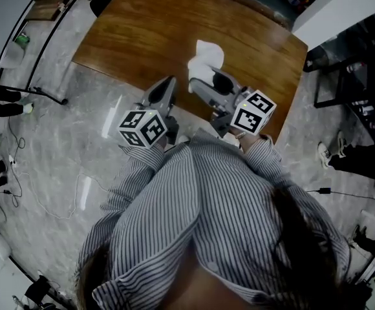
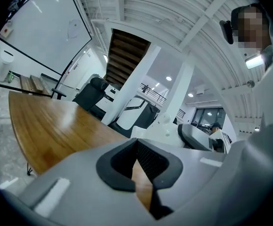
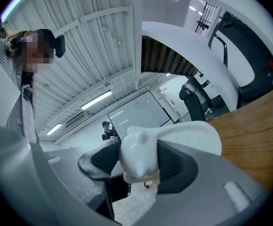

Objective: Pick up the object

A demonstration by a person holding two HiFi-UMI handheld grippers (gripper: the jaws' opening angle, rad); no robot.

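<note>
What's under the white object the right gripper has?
Bare wooden table lies beneath the white object, clamped by the right gripper. Whether it touches the tabletop is hidden by the object itself.

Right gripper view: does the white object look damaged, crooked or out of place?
Nothing stands out. The right gripper is shut on the white object, which looks whole, with no crack or chip. Only its narrow end sits between the jaws; the broader part juts out sideways. Nothing is spilled on the wooden table.
</note>
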